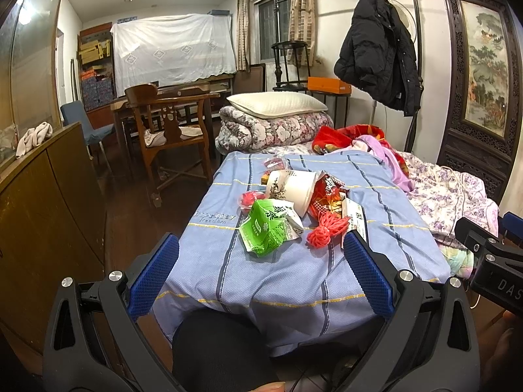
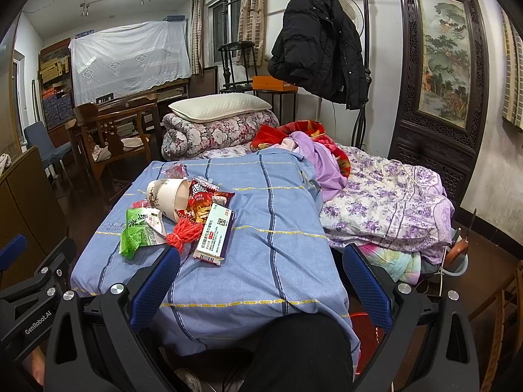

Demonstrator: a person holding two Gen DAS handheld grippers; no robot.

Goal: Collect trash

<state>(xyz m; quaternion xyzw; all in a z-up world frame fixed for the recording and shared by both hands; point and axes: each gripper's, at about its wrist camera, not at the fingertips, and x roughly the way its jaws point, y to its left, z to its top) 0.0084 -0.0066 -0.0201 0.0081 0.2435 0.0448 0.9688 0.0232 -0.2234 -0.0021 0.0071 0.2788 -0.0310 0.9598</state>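
A heap of trash lies on the blue checked bedsheet point(image 1: 294, 271): a green wrapper point(image 1: 268, 225), a tipped white paper cup point(image 1: 291, 189), a red mesh net point(image 1: 325, 230), red snack bags point(image 1: 327, 192) and a white medicine box point(image 2: 214, 235). The same heap shows in the right wrist view, with the green wrapper point(image 2: 139, 228), cup point(image 2: 170, 196) and red net point(image 2: 184, 233). My left gripper point(image 1: 261, 245) is open and empty, just short of the heap. My right gripper point(image 2: 261, 254) is open and empty, to the right of the heap.
A folded floral quilt with a white pillow point(image 1: 276, 104) lies at the bed's head. Purple floral bedding point(image 2: 385, 209) and clothes point(image 2: 323, 156) are piled on the right. A wooden chair point(image 1: 170, 130) and cabinet point(image 1: 42, 196) stand left. A black jacket point(image 1: 379, 52) hangs on the bedframe.
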